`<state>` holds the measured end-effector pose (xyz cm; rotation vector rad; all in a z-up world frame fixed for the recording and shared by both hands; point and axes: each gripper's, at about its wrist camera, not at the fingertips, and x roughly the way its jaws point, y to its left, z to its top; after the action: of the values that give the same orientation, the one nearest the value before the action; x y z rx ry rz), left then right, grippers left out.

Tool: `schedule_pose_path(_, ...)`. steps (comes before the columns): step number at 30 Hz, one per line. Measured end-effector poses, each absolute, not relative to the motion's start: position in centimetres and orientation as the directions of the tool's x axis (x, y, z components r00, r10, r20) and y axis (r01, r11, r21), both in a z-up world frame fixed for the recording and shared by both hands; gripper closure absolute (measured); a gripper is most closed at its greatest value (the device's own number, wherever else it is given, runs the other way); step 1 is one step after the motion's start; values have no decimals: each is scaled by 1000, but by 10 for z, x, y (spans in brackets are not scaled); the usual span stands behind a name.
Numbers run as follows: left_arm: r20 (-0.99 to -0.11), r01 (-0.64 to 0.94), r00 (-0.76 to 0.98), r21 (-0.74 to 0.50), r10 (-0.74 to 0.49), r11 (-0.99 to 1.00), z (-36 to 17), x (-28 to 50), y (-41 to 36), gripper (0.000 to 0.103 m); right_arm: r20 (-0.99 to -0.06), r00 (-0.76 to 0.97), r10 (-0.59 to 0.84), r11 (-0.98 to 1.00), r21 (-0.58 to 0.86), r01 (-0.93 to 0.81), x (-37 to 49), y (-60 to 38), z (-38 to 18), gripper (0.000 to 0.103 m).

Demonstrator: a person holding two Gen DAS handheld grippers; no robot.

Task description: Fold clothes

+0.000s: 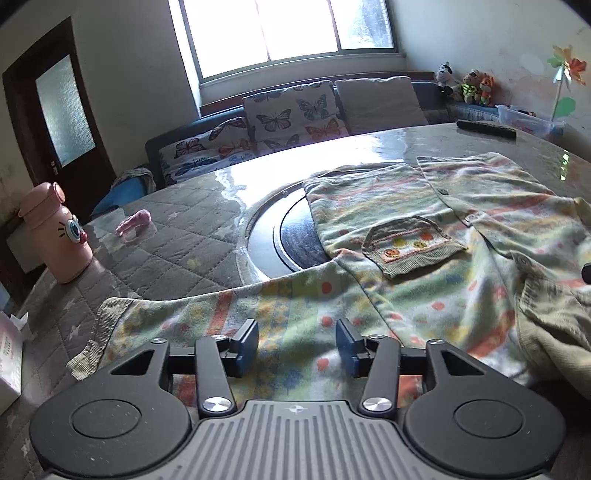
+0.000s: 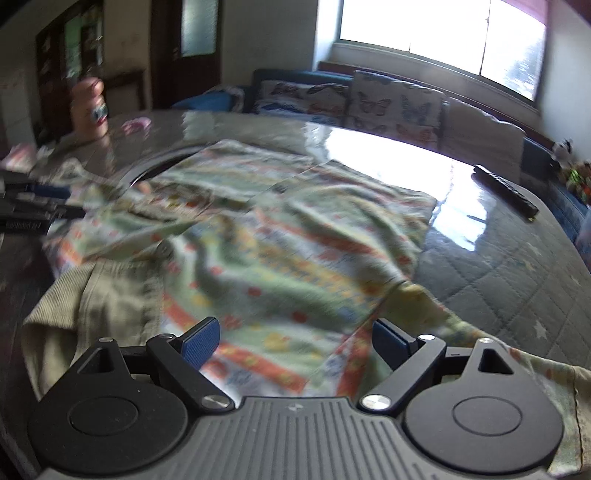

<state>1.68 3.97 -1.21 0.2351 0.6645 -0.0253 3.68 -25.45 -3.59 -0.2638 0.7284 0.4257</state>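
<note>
A pale green child's cardigan with bands of orange, yellow and blue dots [image 1: 424, 236] is lying spread across a round worktop covered in grey quilted cloth under a glossy clear sheet [image 1: 177, 236]. In the left wrist view it is filling the centre and right of the frame, with a small ribbed patch pocket [image 1: 412, 245] at the middle and one sleeve ending in a ribbed cuff [image 1: 101, 332] reaching toward the lower left. Part of the garment is covering a dark circular inset [image 1: 280, 236] at the centre of the worktop.

The left tongs [image 1: 297, 347] are sitting at the bottom centre of that view, jaws parted a moderate way, hovering over the sleeve fabric and gripping nothing. In the right wrist view, which is motion-blurred, the right tongs [image 2: 295, 343] are at the bottom centre, jaws spread wide over the cardigan's lower body, also holding nothing; whether either pair is touching the cloth cannot be told.

A pink cartoon-faced drinking bottle [image 1: 55, 232] is standing at the left edge of the left wrist view, with a small pink object [image 1: 133, 223] lying near it. A black remote control [image 1: 485, 128] is resting at the upper right. Beyond the worktop, a dark sofa with butterfly-print cushions [image 1: 291, 114] is sitting under a bright window [image 1: 288, 29].
</note>
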Motion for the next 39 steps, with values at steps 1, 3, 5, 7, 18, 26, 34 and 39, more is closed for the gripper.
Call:
schedule_pose_path(1, -616, 104, 786, 211, 50, 972, -12, 16, 40, 47, -692, 662, 288, 874, -93, -477, 34, -253, -35, 12)
schedule_pose_path(3, -618, 107, 784, 214, 50, 971, -9, 16, 39, 45, -695, 655, 298, 866, -92, -492, 32, -253, -31, 12)
schedule_pose_path(5, -618, 104, 784, 215, 53, 971, -6, 19, 39, 44, -696, 649, 308, 868, -74, -491, 38, -257, -26, 12)
schedule_pose_path(7, -611, 88, 790, 205, 57, 975, -1, 25, 40, 43, -697, 646, 312, 881, -42, -471, 49, -266, -21, 12)
schedule_pose_path(18, -595, 87, 803, 176, 35, 981, 9, 75, 26, 39, -685, 687, 243, 965, 102, -240, 156, -326, -13, 36)
schedule_pose_path(26, -619, 157, 786, 178, -14, 972, 0, 115, 2, 39, -712, 663, 231, 972, 191, -134, 228, -345, -32, 71)
schedule_pose_path(34, -633, 218, 774, 219, -32, 951, -16, 139, -16, 39, -713, 666, 219, 976, 166, -143, 263, -335, -38, 101)
schedule_pose_path(39, -617, 217, 786, 237, -25, 947, -20, 146, -18, 39, -710, 672, 210, 978, 144, -154, 277, -329, -41, 100)
